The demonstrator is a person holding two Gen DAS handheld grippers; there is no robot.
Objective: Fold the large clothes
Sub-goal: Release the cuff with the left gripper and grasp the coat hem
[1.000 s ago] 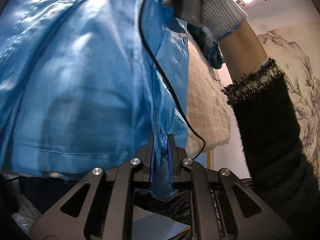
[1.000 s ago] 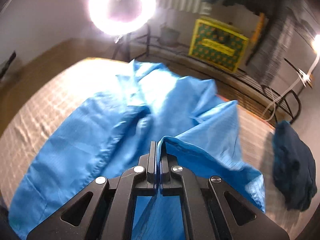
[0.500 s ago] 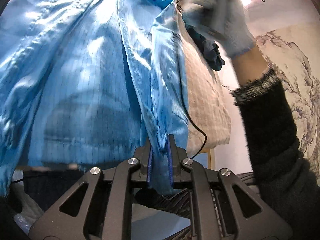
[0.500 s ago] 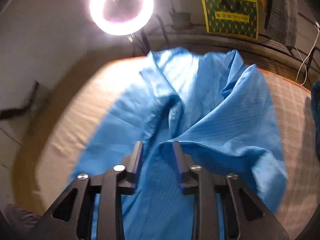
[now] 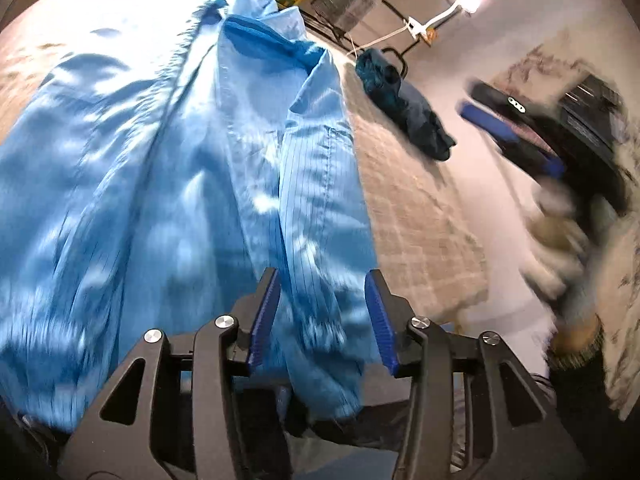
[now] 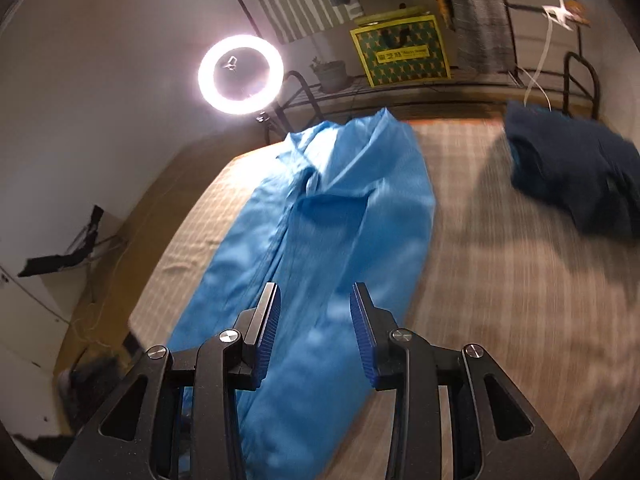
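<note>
**Both grippers loosed, blue garment on the bed**

Nearest the left gripper [image 5: 322, 316], the blue garment's [image 5: 168, 168] hem is smeared by motion and its lowest edge drops out of sight behind the gripper body. The jaws have just been opening and stand apart; a fold of the garment hangs between the pads [image 5: 267, 312], and whether it still brushes them cannot be made out.

The right gripper [image 6: 314, 326] has also just been opening. Its jaws are apart, and the garment [image 6: 320, 240] lies flat on the bed below them, not held.

The garment runs lengthwise away from both grippers on the checked bed [image 6: 500, 280], collar end far from them. The bed's near edge is cut off in both views.

Only the left view shows the right gripper from outside [image 5: 516, 136], blurred, in a gloved hand [image 5: 556, 248] with a dark sleeve [image 5: 580, 400], off the bed to the garment's right.

Only the right view shows the ring light [image 6: 241, 74] beyond the bed's far corner. A dark cloth [image 6: 572, 172] lies on the bed to the garment's right; a yellow box [image 6: 400, 54] stands past the bed.
</note>
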